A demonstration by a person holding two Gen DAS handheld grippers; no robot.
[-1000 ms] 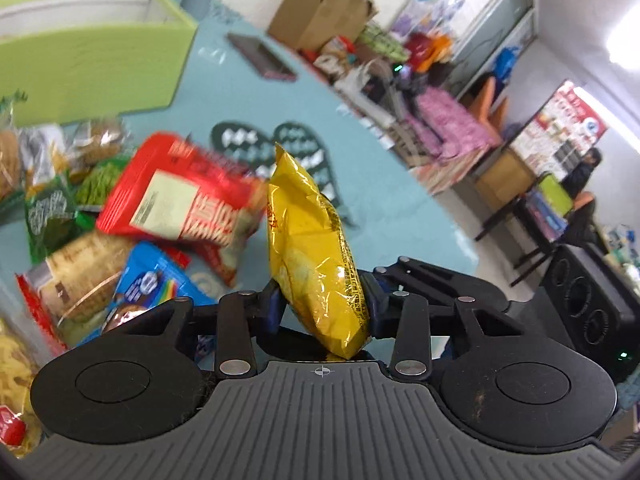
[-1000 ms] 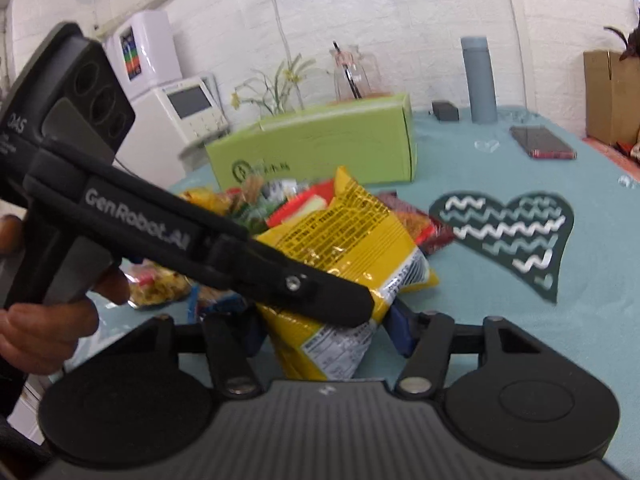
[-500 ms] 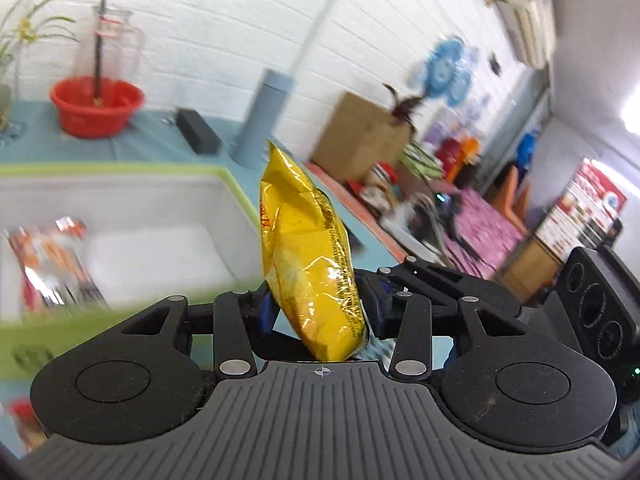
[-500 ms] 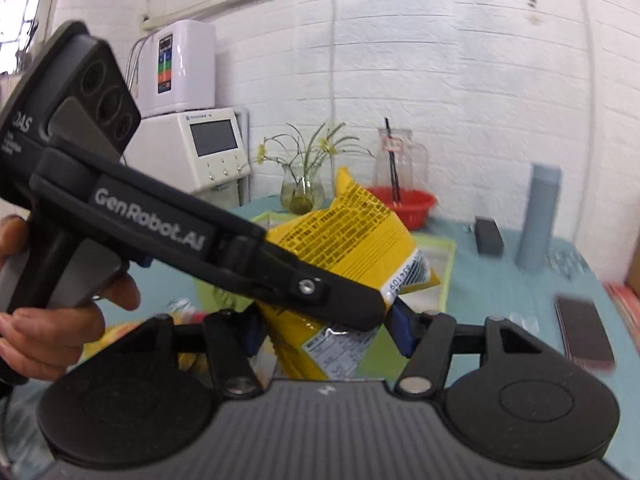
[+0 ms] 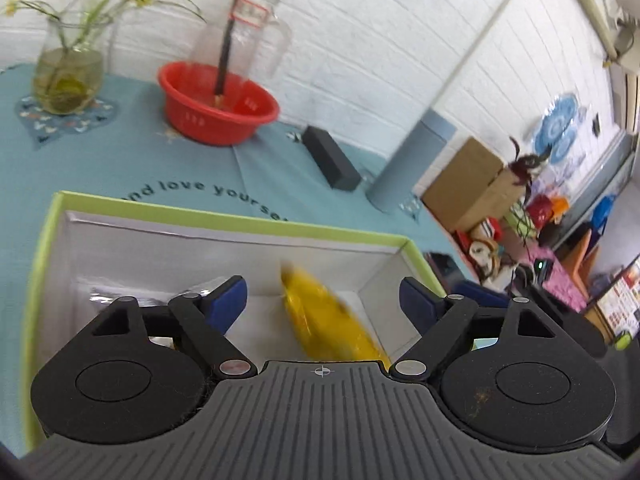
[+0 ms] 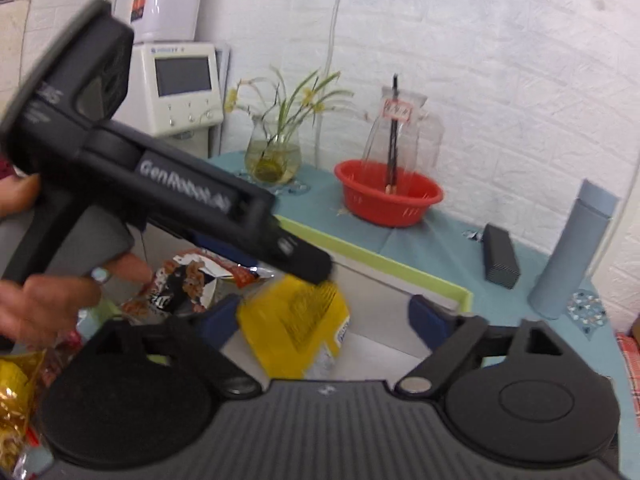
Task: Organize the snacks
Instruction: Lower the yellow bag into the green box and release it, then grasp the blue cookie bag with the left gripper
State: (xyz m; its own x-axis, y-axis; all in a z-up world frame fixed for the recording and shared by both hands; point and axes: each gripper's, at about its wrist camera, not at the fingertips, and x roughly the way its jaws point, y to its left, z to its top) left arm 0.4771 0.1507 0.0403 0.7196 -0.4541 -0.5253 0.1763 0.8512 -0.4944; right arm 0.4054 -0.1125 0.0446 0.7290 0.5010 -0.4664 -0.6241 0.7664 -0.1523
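Note:
A yellow snack bag hangs blurred in mid-fall inside the white box with the green rim. My left gripper is over the box, its jaws opening, and the blue pads stand clear of the bag. In the right wrist view the same bag drops between the opening jaws of my right gripper, no longer pinched. The left tool's black body, held by a hand, crosses above it. Another snack packet lies in the box.
Behind the box stand a red basin with a glass jug, a flower vase, a black case and a grey-blue flask. Loose snack bags lie at the lower left. A white machine stands at the wall.
Both grippers carried the yellow bag from the snack pile to over the green box. Both have now opened and the bag is falling into the box.

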